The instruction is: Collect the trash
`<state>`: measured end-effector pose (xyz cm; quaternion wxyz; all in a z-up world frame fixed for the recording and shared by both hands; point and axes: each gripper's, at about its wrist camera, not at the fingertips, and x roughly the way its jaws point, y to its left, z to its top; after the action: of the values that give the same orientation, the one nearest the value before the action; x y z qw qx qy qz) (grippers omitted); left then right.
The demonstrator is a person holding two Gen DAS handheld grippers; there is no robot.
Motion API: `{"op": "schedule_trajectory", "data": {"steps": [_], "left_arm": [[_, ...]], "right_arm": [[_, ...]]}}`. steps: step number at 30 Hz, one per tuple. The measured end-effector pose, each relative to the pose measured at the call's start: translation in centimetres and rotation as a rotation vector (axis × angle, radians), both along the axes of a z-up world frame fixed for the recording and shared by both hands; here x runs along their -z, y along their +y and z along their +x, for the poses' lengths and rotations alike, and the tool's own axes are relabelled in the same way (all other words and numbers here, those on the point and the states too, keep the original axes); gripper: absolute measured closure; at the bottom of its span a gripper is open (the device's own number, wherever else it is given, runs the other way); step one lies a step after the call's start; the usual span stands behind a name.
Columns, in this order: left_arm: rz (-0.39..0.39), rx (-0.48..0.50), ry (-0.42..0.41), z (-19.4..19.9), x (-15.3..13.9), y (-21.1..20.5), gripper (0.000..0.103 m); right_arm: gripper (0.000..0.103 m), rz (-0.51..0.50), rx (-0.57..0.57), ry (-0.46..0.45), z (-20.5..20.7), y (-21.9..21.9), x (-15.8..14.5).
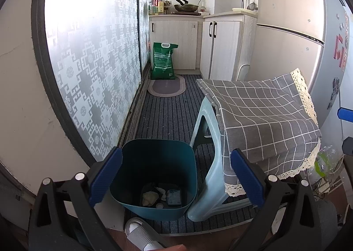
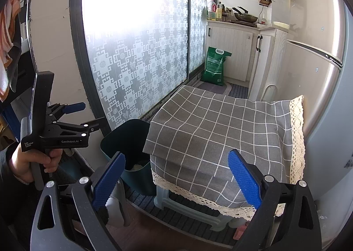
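1. Left gripper (image 1: pixel 176 179) is hanging above the bin (image 1: pixel 154 176), fingers spread wide, nothing between the blue pads (image 1: pixel 106 176)
2. Bin is sitting on the striped mat (image 1: pixel 169 114), touching the left side of the stool (image 1: pixel 205 162), near the patterned glass door (image 1: pixel 92 63)
3. Trash (image 1: pixel 162 194) is lying at the bin's bottom: a pale crumpled lump, white scraps, a blue square piece, a small round cap; exact kinds cannot be told
4. Right gripper (image 2: pixel 176 179) is hovering over the near edge of the cloth (image 2: pixel 220 132), fingers spread wide, holding nothing
5. Cloth, grey check with lace trim, is draping the stool; its top is showing nothing on it
6. In the right view the left gripper (image 2: pixel 92 114) is showing at left, a hand (image 2: pixel 35 160) wrapping its handle, jaws apart, tips pointing toward the bin (image 2: pixel 130 140)
7. In the right view only a pale lump of the bin's contents is showing; the rest is hidden by the wall
8. A crumpled clear plastic bag with a green patch (image 1: pixel 324 162) is showing at the right edge of the left view, beside the cloth's lace corner; what it is resting on cannot be told
9. Background: green sack (image 1: pixel 163 61) is leaning at the cabinet (image 1: pixel 176 41), fridge (image 1: pixel 293 30) is standing at right
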<state>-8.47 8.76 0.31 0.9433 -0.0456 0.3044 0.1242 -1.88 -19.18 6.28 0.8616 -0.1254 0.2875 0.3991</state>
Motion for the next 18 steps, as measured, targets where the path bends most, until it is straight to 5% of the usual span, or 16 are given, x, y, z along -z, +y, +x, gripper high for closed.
{"op": "schedule_trajectory", "data": {"steps": [18], "left_arm": [[-0.001, 0.005, 0.000, -0.02, 0.11, 0.02, 0.003]], "right_arm": [[0.003, 0.000, -0.001, -0.003, 0.05, 0.02, 0.01]]}}
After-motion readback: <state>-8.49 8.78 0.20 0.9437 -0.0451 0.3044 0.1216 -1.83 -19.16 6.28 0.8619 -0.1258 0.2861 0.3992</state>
